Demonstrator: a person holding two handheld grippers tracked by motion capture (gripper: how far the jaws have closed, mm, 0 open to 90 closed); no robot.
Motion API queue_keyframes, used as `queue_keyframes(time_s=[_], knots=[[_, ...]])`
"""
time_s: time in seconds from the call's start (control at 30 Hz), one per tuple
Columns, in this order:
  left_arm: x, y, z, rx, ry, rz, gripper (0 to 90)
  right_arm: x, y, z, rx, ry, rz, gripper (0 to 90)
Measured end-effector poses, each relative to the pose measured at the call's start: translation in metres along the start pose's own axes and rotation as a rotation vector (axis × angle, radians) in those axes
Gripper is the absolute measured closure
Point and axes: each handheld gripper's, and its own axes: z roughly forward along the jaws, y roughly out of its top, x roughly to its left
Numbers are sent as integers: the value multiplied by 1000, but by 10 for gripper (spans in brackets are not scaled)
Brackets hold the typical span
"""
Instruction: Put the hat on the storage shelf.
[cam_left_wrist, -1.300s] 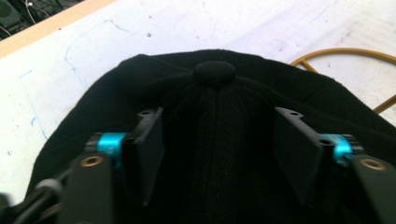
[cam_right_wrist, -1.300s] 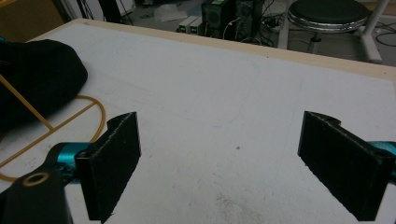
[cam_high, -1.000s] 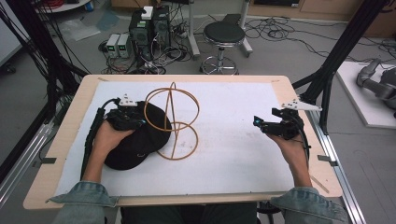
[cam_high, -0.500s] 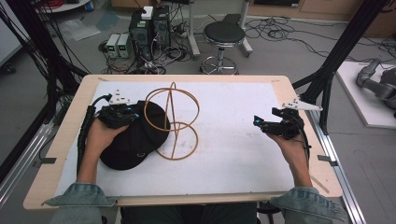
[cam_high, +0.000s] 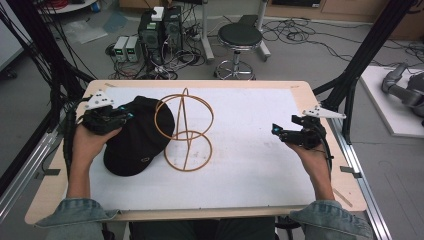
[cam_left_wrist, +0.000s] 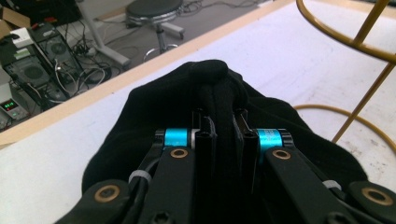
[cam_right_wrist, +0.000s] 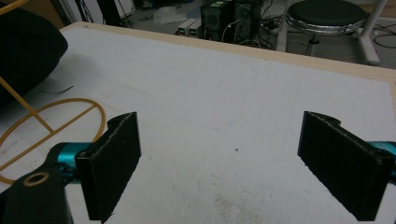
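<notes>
- The left tongs (cam_high: 125, 116) are clamped on a fold of the soft black fabric cap (cam_high: 137, 137); in the left gripper view the jaws stand close together with a ridge of the cap's cloth (cam_left_wrist: 219, 100) pinched between them; they have just been closing on it.
- The cap lies at the left part of the white-topped desk (cam_high: 260, 125), its far edge gathered at the tongs, its near part resting on the surface; its right side touches or overlaps the golden wire stand of rings and uprights (cam_high: 185, 130), which stands just beside it near the middle of the desk.
- In the left gripper view, the stand's ring and slanted rod (cam_left_wrist: 369, 84) rise to the right of the cap.
- The right tongs (cam_high: 276, 131) are released, the two black pads (cam_right_wrist: 114, 158) wide apart with bare desk between them; they hover near the desk's right edge, well apart from cap and stand.
- In the right gripper view, the stand's base ring (cam_right_wrist: 51, 126) and the cap (cam_right_wrist: 28, 51) show at the far left.
</notes>
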Motion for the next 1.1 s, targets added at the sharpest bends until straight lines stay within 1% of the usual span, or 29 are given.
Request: queue_keyframes(time_s=[0.03,0.07,0.2,0.27,0.4,0.57,0.6,0.63,0.67,0.73,0.83,0.93,1.1], knots=[[5,-1,-8,-32,8,-19,821,0,0,0,1,2,2,131],[5,-1,-8,-32,8,-19,820,0,0,0,1,2,2,131],[16,-2,-24,-70,35,-39,820,-1,1,0,-4,2,2,130],[19,-3,-30,-83,39,-47,820,-1,2,-1,-4,1,4,130],[24,-1,-36,-90,42,-42,820,-2,2,-1,-9,-2,5,130],[30,5,-42,-123,44,-45,820,-4,3,-4,-10,-5,10,130],[32,6,-42,-130,45,-47,820,-5,4,-6,-22,-8,7,130],[35,11,-45,-136,47,-43,820,-5,4,-7,-24,-8,13,130],[35,11,-45,-136,47,-43,820,-5,4,-7,-24,-8,13,130],[39,16,-48,-143,48,-41,820,-5,4,-8,-28,-10,6,130],[44,24,-53,-155,63,-41,820,-5,4,-8,-25,-9,6,130],[47,33,-57,-160,80,-32,820,-4,4,-8,-25,-8,10,130],[48,49,-62,-191,77,-20,820,-4,4,-8,-27,-7,6,131]])
